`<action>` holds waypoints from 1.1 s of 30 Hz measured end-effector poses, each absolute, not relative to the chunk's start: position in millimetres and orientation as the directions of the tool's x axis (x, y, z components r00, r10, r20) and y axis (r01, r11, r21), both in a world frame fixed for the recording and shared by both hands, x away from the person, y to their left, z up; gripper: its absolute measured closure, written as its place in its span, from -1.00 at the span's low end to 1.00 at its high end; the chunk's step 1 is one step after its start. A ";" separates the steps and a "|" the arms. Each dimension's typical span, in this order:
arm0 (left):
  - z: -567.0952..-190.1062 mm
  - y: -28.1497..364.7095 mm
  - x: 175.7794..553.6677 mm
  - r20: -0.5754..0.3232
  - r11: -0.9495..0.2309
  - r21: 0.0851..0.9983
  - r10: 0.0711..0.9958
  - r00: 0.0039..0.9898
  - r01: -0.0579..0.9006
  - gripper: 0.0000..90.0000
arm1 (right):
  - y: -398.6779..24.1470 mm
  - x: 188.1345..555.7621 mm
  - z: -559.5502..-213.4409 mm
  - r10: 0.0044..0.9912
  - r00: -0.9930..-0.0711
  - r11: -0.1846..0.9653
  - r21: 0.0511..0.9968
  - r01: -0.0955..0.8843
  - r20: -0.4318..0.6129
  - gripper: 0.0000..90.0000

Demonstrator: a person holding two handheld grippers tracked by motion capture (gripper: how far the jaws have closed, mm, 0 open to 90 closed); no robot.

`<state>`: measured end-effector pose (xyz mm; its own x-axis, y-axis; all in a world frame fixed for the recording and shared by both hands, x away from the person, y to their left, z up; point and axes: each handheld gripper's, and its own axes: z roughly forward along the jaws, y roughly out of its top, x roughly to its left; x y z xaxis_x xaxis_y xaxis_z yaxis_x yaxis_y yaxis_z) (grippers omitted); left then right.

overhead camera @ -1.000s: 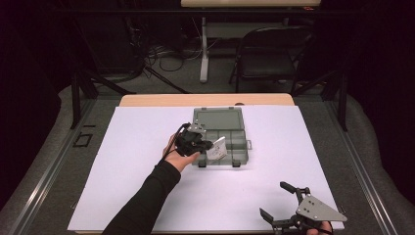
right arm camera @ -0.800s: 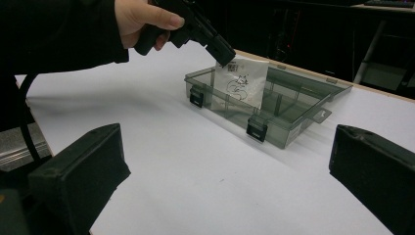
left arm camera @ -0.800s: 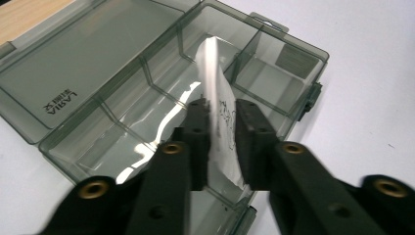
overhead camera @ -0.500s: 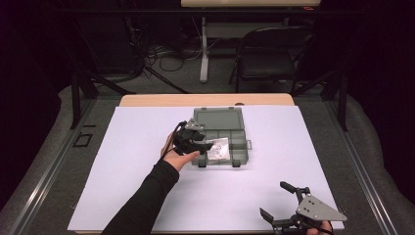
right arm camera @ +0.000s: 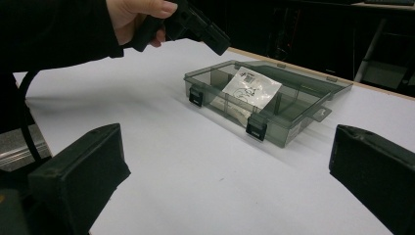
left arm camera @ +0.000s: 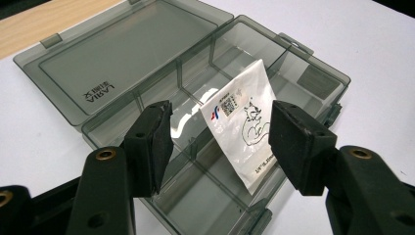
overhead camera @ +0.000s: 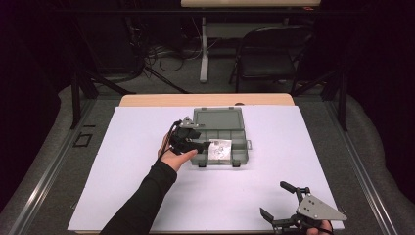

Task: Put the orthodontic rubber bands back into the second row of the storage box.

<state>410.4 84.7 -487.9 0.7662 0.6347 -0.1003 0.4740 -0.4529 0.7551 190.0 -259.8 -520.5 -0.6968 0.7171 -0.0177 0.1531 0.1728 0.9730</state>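
Note:
A smoky grey plastic compartment box [overhead camera: 237, 155] lies open mid-table, its lid [overhead camera: 219, 119] flat behind it. A white printed packet [overhead camera: 219, 149] leans tilted on the dividers inside it [left arm camera: 242, 129]. My left gripper [overhead camera: 200, 145] hovers at the box's left side, pointing at the packet. Its jaws have just been opening and now stand open [left arm camera: 222, 115], with the packet lying free beyond and between them, untouched by either pad. My right gripper [overhead camera: 273, 198] rests open at the table's front right, facing the box [right arm camera: 293, 125] from a distance with nothing between its fingers.
The white table cover [overhead camera: 122, 161] spreads wide around the box on all sides. A wooden strip [overhead camera: 161, 100] marks the far edge. A folding chair [overhead camera: 266, 54] and cables stand on the floor beyond the table.
The left jaws have opened and let go of the packet, which now rests in the box. The left hand drew back slightly. The right gripper has not moved.

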 end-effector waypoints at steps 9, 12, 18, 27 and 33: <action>-478.6 94.8 403.9 -0.114 -0.402 0.787 0.652 0.749 0.469 -0.05 | -259.7 190.0 -520.6 0.718 -0.696 0.172 0.973 0.154 -0.017 -1.00; -475.3 98.0 400.9 -0.102 -0.402 0.789 0.660 0.744 0.465 -0.06 | -260.2 189.2 -520.0 0.716 -0.698 0.180 0.971 0.156 -0.021 -1.00; -466.2 107.5 392.3 -0.109 -0.370 0.814 0.660 0.743 0.448 -0.05 | -259.3 189.6 -520.0 0.717 -0.697 0.173 0.973 0.150 -0.020 -1.00; -461.3 124.7 378.3 -0.117 -0.325 0.838 0.678 0.726 0.438 -0.09 | -259.3 188.1 -519.4 0.717 -0.696 0.174 0.974 0.148 -0.022 -1.00; -454.5 135.2 370.8 -0.159 -0.279 0.850 0.672 0.723 0.447 -0.32 | -260.4 188.2 -519.0 0.718 -0.695 0.176 0.974 0.144 -0.027 -1.00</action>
<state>370.8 135.2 -454.5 0.7231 0.6721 -0.1593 0.4469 -0.2793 0.8499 188.2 -260.4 -519.0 -0.6952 0.7183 -0.0270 0.1440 0.1760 0.9738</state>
